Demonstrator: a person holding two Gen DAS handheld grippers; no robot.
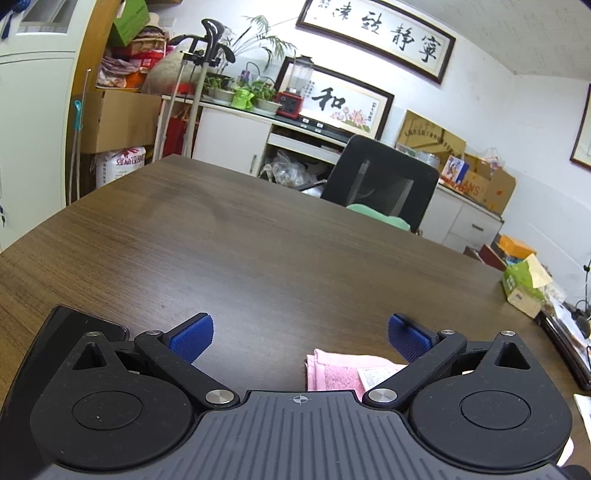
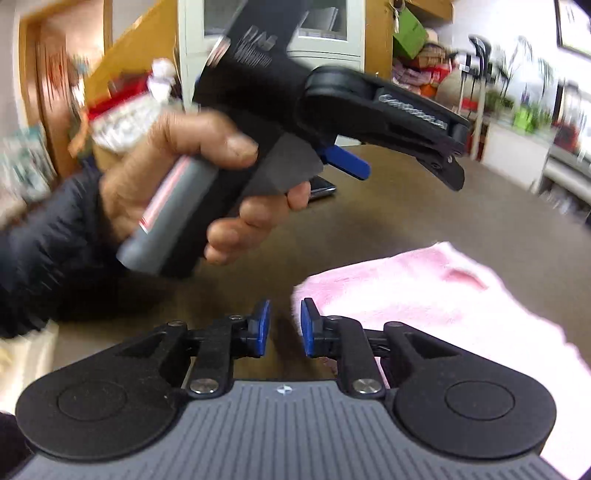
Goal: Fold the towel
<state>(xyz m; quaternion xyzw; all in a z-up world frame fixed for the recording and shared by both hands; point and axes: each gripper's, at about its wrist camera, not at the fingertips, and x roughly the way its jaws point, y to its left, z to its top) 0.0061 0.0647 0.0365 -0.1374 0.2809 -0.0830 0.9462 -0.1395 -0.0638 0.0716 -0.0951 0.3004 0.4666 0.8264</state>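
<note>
While blurred, towel half cut off

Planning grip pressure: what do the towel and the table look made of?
Pink towel: soft terry cloth, matte, judging by its fuzzy nap and a sewn label in the left wrist view. Table: dark wood-grain surface, probably laminate or veneer, with a faint sheen from reflected light.

Cluttered office or study: large wooden desk, black office chair, framed calligraphy on wall, white cabinets, stacked cardboard boxes, potted plants.
</note>
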